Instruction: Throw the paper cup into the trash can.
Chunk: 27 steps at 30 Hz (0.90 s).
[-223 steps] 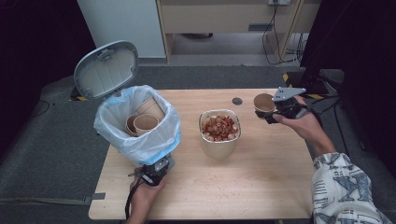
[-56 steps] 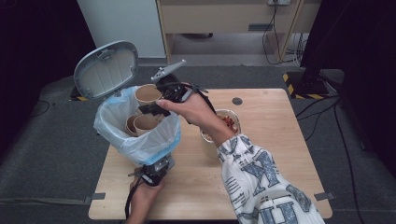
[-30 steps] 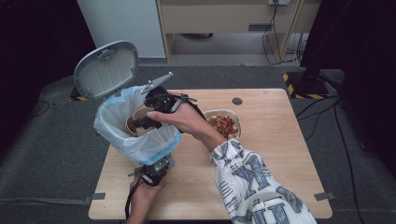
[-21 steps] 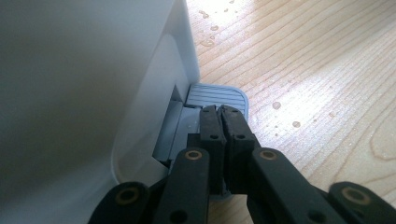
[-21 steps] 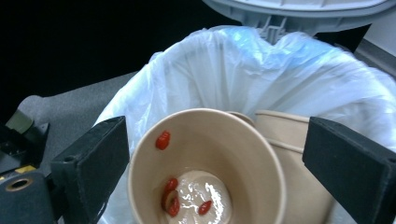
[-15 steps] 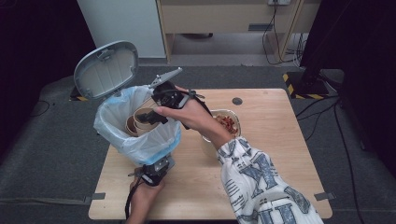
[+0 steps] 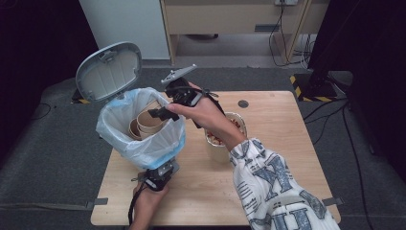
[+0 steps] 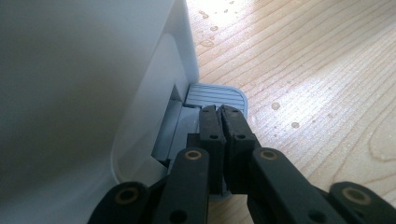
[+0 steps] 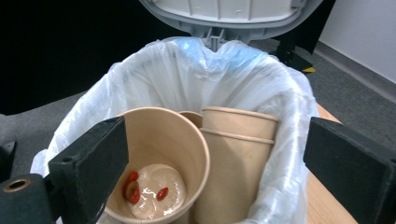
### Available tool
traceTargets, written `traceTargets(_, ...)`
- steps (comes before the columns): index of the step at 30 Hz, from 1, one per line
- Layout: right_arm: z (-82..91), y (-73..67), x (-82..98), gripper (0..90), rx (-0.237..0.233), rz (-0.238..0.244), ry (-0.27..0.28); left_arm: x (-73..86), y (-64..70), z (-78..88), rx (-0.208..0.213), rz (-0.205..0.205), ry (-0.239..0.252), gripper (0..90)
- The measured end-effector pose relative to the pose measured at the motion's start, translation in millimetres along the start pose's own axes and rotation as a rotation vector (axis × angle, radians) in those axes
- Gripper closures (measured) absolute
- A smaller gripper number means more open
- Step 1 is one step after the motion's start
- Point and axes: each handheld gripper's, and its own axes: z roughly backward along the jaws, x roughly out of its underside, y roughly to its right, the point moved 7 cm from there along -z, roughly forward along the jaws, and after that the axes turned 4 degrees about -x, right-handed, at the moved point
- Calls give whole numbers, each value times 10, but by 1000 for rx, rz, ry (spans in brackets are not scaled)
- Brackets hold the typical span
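Compared with a second earlier, the right gripper (image 7: pixel 160 113) has lifted slightly above the bag-lined bin (image 7: pixel 165 139); its jaws have just been opening and now stand wide with nothing between them, while the tilted paper cup (image 9: pixel 161 163) with red-flecked residue lies inside the bin against the upright stacked cups (image 9: pixel 236 154). The left gripper (image 8: pixel 219 119), jaws closed together, stays pressed on the bin's grey pedal (image 8: pixel 215 95) at the near worktop (image 7: pixel 287 143) edge, lid (image 7: pixel 109 71) raised. The right forearm partly hides the food bowl (image 7: pixel 237 125).
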Motion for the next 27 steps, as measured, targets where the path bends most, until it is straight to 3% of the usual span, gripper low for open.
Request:
traceTargets(5,66,54,36,68,31,11,-8,1,2,1,1,0,0,865)
traceTargets(16,327,309,134,69,119,-8,2,0,3,0,0,2,0,865)
traceTargets(27,597,567,389,70,191,-39,-11,4,1,2,3,-4,1,864)
